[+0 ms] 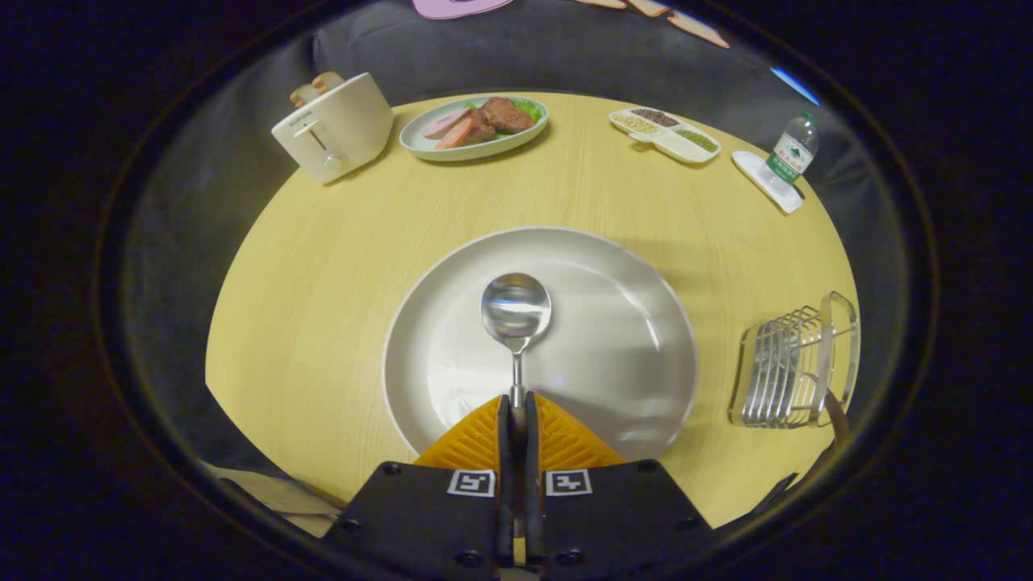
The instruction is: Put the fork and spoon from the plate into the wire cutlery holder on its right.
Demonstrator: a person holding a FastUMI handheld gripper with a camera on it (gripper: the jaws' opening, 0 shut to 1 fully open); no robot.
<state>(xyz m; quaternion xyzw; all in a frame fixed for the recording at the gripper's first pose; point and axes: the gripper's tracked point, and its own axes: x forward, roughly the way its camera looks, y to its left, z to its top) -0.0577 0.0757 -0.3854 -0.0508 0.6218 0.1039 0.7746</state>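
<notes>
Nearest to me, the gripper (517, 407) points straight ahead over the near rim of the plate (613, 355), level with the table. Its two fingers (504, 420) are pressed together on the handle of the spoon (516, 315), one on each side of the thin stem. I see the spoon's long axis running directly away from me, in line with the fingers, handle end in the clamp and bowl pointing out toward the plate's middle. It is polished metal, the oval bowl facing up and mirroring light. Whether it is lifted or resting on the plate I cannot tell. The plate is round, pale and glossy with a shallow raised rim, and it sits on a round table (323, 266) of light wood grain. To the plate's right stands the wire cutlery holder (787, 371), shiny metal bars in a curved basket, well apart from the spoon.
</notes>
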